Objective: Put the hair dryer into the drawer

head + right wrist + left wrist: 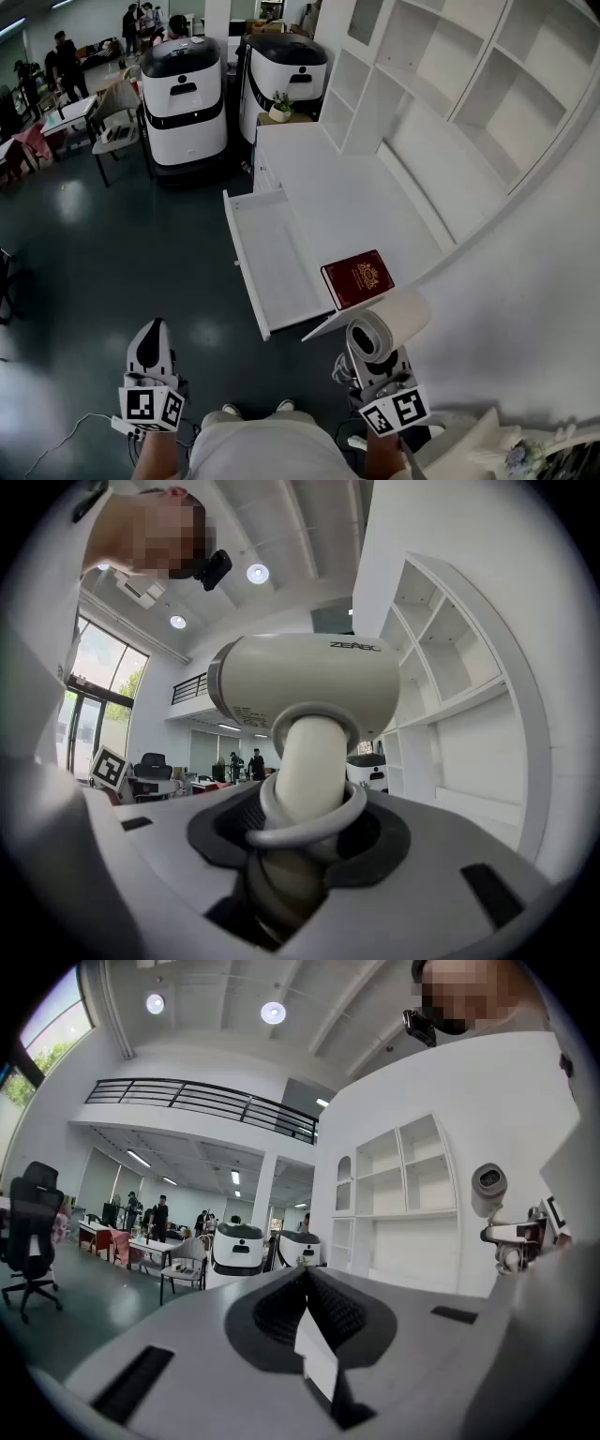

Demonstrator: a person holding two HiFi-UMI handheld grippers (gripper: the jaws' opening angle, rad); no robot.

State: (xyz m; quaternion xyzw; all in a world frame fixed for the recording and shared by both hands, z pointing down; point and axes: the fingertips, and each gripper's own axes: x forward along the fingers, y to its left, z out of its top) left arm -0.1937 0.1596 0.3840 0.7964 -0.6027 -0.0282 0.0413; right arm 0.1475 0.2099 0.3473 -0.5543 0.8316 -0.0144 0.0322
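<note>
Bright, even light from round ceiling lamps (273, 1012) and tall windows (82, 719); soft glare on the dark floor (122, 244). Fisheye edges bend and darken. The hair dryer (309, 682) blurs at its near handle.

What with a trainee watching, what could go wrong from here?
The right claw holds the hair dryer only by its handle, head overhanging, so it might swivel or slip. The red book lies on the desktop beside the open drawer; a wide swing could knock it.

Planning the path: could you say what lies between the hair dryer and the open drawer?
A red book on the desk, in the head view.
</note>
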